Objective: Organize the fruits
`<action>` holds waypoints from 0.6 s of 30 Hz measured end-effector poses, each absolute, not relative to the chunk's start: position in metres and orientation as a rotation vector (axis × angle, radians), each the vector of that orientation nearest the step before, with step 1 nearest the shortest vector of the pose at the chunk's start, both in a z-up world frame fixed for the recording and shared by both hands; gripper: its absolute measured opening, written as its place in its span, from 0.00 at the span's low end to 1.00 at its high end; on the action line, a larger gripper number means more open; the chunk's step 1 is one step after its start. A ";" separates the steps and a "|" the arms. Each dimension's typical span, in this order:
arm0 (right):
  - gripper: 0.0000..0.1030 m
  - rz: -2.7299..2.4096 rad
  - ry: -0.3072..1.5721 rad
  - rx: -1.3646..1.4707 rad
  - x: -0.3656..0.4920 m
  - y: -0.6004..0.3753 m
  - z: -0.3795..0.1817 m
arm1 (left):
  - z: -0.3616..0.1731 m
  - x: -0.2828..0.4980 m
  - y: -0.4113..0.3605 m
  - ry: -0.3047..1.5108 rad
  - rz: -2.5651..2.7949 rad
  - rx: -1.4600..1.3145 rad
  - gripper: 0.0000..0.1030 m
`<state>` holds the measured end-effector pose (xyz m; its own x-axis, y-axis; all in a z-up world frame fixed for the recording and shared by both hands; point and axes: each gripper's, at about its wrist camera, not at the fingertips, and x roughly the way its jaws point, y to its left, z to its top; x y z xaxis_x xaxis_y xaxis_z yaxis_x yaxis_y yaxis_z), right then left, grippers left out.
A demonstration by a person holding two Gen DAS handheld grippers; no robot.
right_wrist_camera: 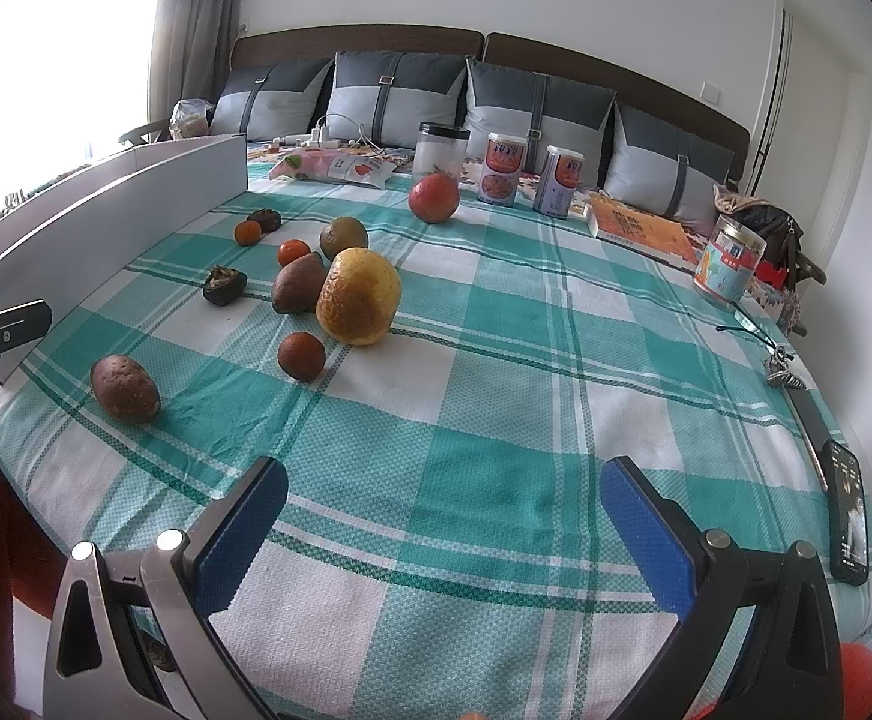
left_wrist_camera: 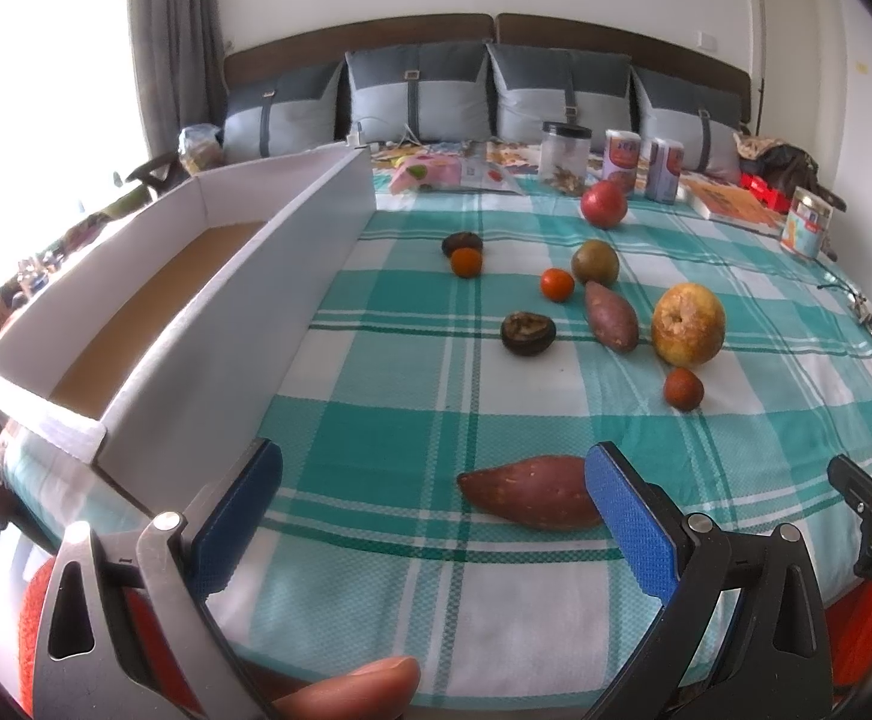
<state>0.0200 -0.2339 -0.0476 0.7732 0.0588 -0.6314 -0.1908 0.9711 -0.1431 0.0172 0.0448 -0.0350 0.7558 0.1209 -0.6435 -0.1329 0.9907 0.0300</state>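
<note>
Fruit lies scattered on the teal-and-white checked bed cover (right_wrist_camera: 496,324), beside your long white cardboard box (left_wrist_camera: 153,300). Your left claw (left_wrist_camera: 432,480) gapes released around a reddish sweet potato (left_wrist_camera: 526,492); your right claw (right_wrist_camera: 445,495) hangs released, holding nothing.

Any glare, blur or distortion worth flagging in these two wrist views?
Left wrist: window blown out white at left, strong fisheye bending of the white box, fruit sharp. Right wrist: same overexposed window top left, dark vignette corners, checked cloth in focus.
</note>
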 end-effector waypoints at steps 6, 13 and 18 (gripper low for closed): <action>1.00 0.133 0.677 -0.196 0.021 -0.234 -0.049 | -0.035 0.017 0.045 0.700 0.138 -0.017 0.99; 1.00 0.135 0.678 -0.196 0.021 -0.236 -0.049 | -0.035 0.017 0.044 0.700 0.139 -0.018 0.99; 1.00 0.135 0.678 -0.195 0.021 -0.236 -0.049 | -0.035 0.018 0.044 0.704 0.142 -0.023 0.99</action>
